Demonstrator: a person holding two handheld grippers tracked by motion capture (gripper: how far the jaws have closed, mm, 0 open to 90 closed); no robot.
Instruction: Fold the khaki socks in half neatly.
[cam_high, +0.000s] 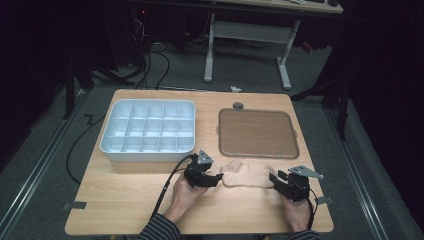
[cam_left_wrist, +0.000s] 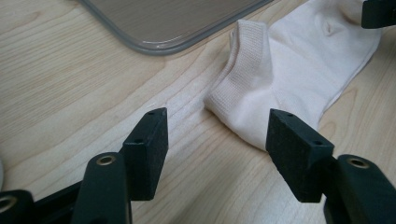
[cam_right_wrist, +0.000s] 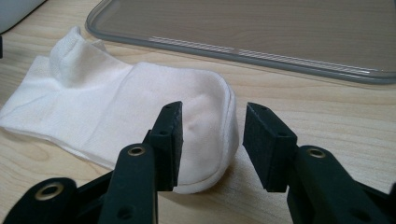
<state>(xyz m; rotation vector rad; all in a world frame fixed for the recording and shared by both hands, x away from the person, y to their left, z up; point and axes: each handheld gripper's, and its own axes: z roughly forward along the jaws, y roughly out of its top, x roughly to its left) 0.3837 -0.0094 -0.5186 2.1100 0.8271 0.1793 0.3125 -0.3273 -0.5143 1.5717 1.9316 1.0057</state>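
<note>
Left gripper view has the left gripper (cam_left_wrist: 217, 149) with its jaws spread wide over bare wood, the cuff of a cream sock (cam_left_wrist: 280, 79) lying just ahead between them, untouched. Right gripper view shows the right gripper (cam_right_wrist: 212, 140) also spread, its jaws flanking the sock's toe (not pressing it). The sock lies flat on the wooden table (cam_high: 125, 200), just beside a brown tray (cam_high: 257, 132); a white compartment box (cam_high: 150, 127) sits farther left.
</note>
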